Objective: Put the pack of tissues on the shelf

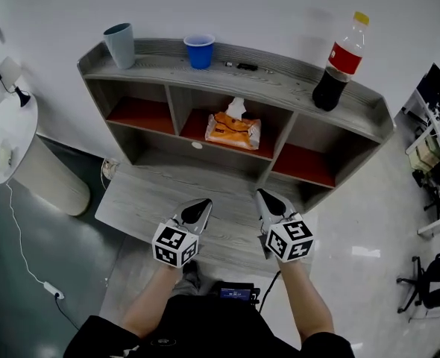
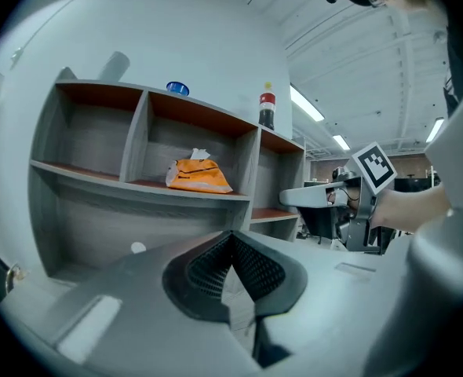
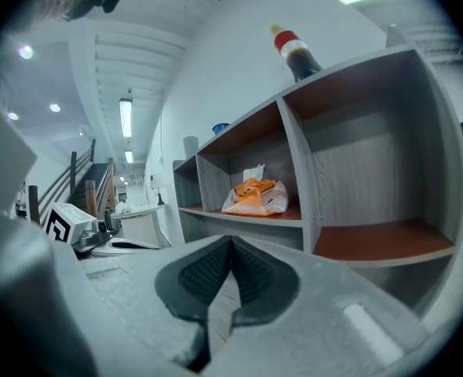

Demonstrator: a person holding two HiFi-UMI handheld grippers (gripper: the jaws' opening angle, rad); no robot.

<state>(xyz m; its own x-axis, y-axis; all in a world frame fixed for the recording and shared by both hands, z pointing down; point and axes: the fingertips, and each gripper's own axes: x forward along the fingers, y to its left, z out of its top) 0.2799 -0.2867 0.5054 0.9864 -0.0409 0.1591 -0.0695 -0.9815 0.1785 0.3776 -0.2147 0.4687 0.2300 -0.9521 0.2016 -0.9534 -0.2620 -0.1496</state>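
The orange pack of tissues (image 1: pixel 233 130) lies in the middle compartment of the grey shelf unit (image 1: pixel 235 73), a white tissue poking from its top. It also shows in the left gripper view (image 2: pixel 198 174) and the right gripper view (image 3: pixel 255 197). My left gripper (image 1: pixel 203 206) hovers over the desk in front of the shelf, shut and empty. My right gripper (image 1: pixel 263 197) is beside it, also shut with nothing between its jaws. Both point toward the shelf and are well apart from the pack.
On the shelf top stand a grey cup (image 1: pixel 120 45), a blue cup (image 1: pixel 199 51), a small dark item (image 1: pixel 246 66) and a cola bottle (image 1: pixel 339 62). The side compartments (image 1: pixel 139 114) have red floors. A white bin (image 1: pixel 22 155) stands left, office chairs (image 1: pixel 429 274) right.
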